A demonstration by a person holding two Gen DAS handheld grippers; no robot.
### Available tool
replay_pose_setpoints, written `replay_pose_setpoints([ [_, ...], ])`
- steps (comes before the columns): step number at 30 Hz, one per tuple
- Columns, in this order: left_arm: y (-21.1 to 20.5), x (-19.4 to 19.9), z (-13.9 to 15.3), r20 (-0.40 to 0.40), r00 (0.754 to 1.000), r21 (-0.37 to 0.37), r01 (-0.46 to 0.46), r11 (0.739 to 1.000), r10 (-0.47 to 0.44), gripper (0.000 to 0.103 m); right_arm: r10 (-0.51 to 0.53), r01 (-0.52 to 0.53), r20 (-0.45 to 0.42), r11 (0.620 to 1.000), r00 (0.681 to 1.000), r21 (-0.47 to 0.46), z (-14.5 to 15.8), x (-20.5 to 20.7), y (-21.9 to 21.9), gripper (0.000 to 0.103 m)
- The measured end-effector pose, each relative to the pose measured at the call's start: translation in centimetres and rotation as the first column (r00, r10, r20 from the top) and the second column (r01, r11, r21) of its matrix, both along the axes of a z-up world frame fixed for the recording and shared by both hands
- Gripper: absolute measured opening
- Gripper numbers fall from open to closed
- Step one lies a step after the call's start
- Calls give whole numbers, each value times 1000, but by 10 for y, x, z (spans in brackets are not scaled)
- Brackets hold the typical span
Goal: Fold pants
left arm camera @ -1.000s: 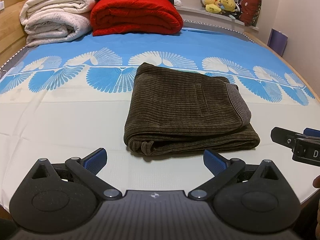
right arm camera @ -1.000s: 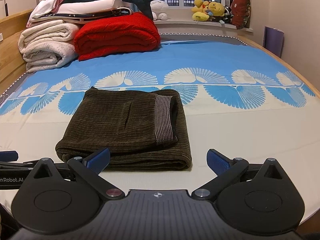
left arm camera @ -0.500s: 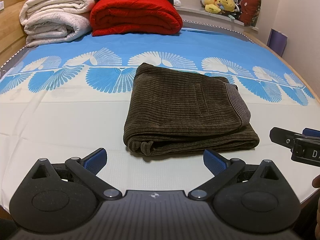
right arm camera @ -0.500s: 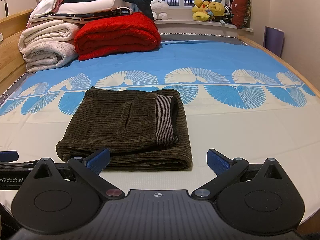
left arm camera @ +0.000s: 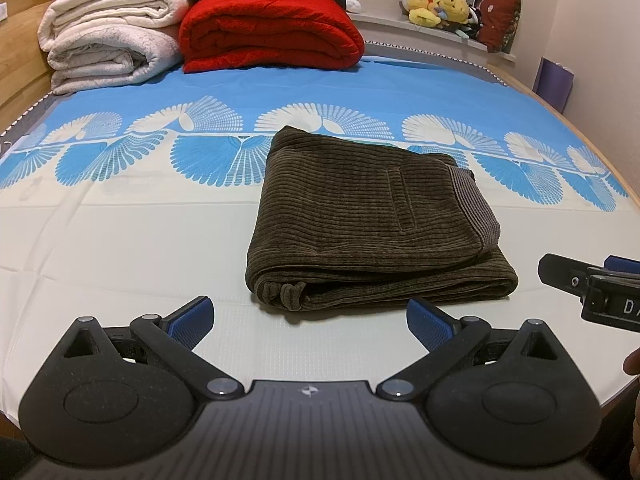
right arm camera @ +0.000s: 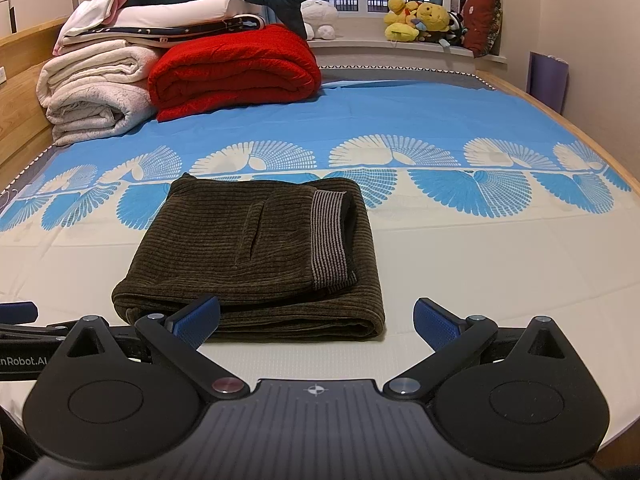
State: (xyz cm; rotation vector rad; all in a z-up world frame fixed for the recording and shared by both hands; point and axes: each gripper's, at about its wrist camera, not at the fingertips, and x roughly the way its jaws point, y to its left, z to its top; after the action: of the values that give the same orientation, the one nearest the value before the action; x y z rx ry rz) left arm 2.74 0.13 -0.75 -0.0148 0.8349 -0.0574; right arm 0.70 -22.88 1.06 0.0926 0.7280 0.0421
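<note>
Dark brown corduroy pants (left arm camera: 360,220) lie folded into a compact rectangle on the bed, with the striped waistband on top at the right; they also show in the right wrist view (right arm camera: 248,256). My left gripper (left arm camera: 310,324) is open and empty, just in front of the pants' near folded edge. My right gripper (right arm camera: 316,322) is open and empty, in front of the pants' near right corner; its left blue pad (right arm camera: 198,320) overlaps the near fold in view. Each gripper shows at the edge of the other's view.
The bed sheet (left arm camera: 120,240) is cream near me and blue with fan patterns farther back. Folded white blankets (left arm camera: 108,52) and a red blanket (left arm camera: 272,32) are stacked at the head. Plush toys (right arm camera: 420,20) sit on the windowsill. A wooden bed edge (right arm camera: 560,120) runs on the right.
Nothing has visibly changed apart from very slight camera drift; both grippers stay open and the pants lie still.
</note>
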Motion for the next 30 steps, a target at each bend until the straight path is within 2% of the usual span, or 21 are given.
replay_pose_setpoints([
  [30,0,-1,0,6,1000,1,11,1000,-11,103,9,-9,-2,1000,1000,-2,-1,0,3,102],
])
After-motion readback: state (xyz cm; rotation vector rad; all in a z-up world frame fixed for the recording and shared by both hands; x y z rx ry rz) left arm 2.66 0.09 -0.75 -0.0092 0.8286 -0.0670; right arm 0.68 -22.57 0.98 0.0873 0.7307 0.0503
